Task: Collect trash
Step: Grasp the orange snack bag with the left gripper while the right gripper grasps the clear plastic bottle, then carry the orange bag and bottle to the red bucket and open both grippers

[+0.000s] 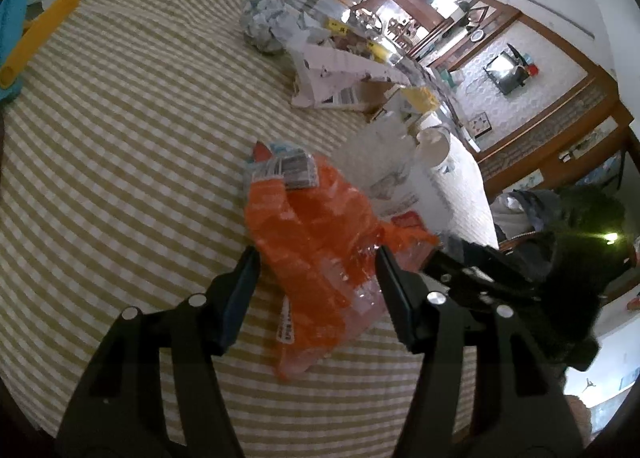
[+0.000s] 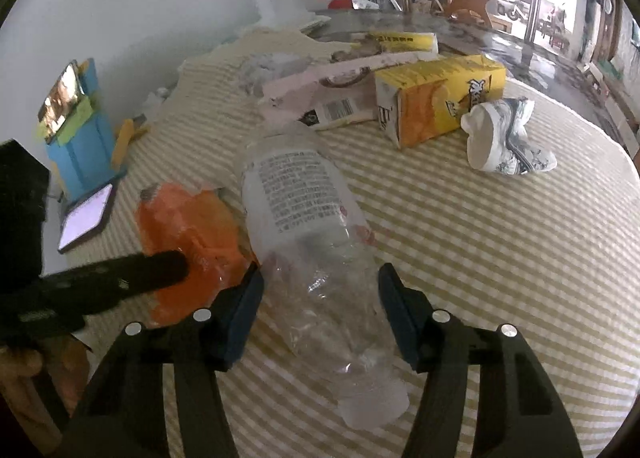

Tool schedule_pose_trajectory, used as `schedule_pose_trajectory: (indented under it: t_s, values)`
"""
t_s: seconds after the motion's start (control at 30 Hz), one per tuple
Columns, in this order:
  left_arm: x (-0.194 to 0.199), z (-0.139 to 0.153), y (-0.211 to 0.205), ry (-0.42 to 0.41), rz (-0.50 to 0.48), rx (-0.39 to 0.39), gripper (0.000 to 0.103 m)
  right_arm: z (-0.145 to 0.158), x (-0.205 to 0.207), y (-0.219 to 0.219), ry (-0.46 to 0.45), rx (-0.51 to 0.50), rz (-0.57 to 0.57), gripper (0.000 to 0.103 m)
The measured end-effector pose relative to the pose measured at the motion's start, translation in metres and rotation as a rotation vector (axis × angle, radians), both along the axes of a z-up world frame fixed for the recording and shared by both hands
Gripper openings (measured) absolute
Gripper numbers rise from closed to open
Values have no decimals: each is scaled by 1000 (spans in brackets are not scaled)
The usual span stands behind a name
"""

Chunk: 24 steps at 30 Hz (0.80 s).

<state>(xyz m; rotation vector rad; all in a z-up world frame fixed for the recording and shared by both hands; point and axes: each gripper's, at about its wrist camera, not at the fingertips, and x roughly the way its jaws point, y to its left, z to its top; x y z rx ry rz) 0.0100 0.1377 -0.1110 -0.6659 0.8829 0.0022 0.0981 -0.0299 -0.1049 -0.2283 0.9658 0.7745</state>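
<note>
while lying flat, bottle (image 2: 316, 258) points its length away from right gripper (image 2: 320, 290).

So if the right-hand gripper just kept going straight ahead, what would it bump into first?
Most likely the clear plastic bottle, which already lies between the open fingers of the right gripper. Depth is hard to judge here.

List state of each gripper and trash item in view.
left gripper: open, fingers either side of the orange wrapper, which lies crumpled
right gripper: open, straddling the clear bottle, which lies on its side, crushed
yellow carton: on its side, end flap open
paper cup: crushed
phone: screen lit
</note>
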Motion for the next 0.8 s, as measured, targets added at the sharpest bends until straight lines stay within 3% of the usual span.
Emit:
schedule_pose_trajectory:
  t_s: [0.1,0.2,0.37,0.63,0.8]
  values:
    - [2,-1,-4,-4,-8,29,57,7,-3,-5,-16,10,-10,57]
    - [4,-3,-4,3,-22,16,35,16,-3,-16,-24,47,-34,57]
    - [2,2,-7,-19,-28,13,29,32,-6,-42,-44,107,-88,57]
    - [9,31,-33,-96,-95,30,29,61,-9,-97,-77,220,-204,57]
    - [22,44,-62,-128,-161,29,29,58,1,-145,-7,227,-332,57]
